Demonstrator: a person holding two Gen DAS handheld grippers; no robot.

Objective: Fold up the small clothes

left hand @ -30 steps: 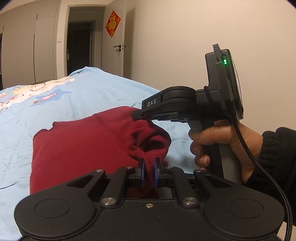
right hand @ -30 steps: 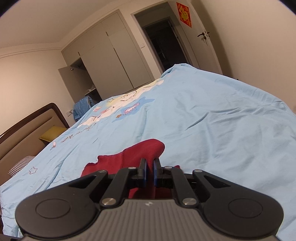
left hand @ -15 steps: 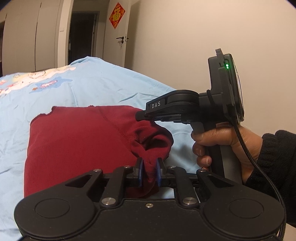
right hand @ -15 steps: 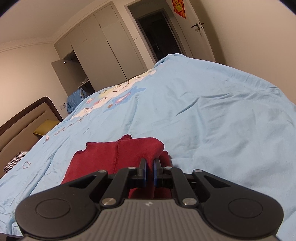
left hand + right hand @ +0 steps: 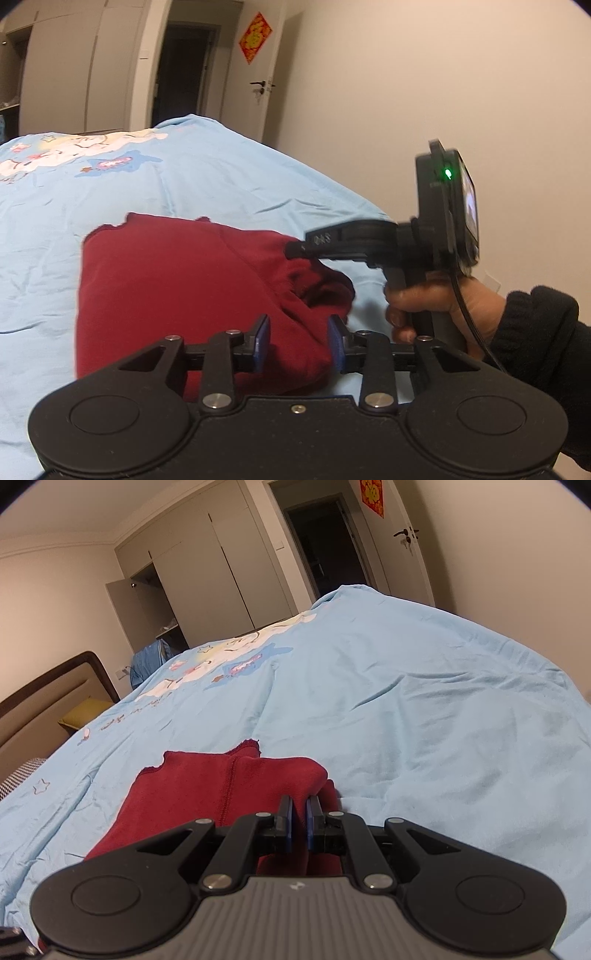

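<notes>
A dark red garment (image 5: 177, 284) lies folded on the light blue bed cover (image 5: 207, 184). My left gripper (image 5: 298, 343) is open, its blue pads on either side of the garment's near right corner, not pinching it. My right gripper (image 5: 298, 825) is shut on the garment's (image 5: 207, 794) near right edge, and cloth shows between its blue pads. In the left wrist view the right gripper (image 5: 295, 251) reaches in from the right, its tip at the garment's bunched right corner, held by a hand in a black sleeve.
The bed cover (image 5: 406, 701) has a cartoon print toward the far end. A headboard (image 5: 48, 694) and a yellow cushion (image 5: 83, 712) are at the left. Wardrobes (image 5: 207, 572), an open doorway (image 5: 325, 550) and a wall are beyond the bed.
My left gripper has opened and let go of the garment's corner. The garment has come down flatter on the bed. My right gripper stays shut on the cloth.
</notes>
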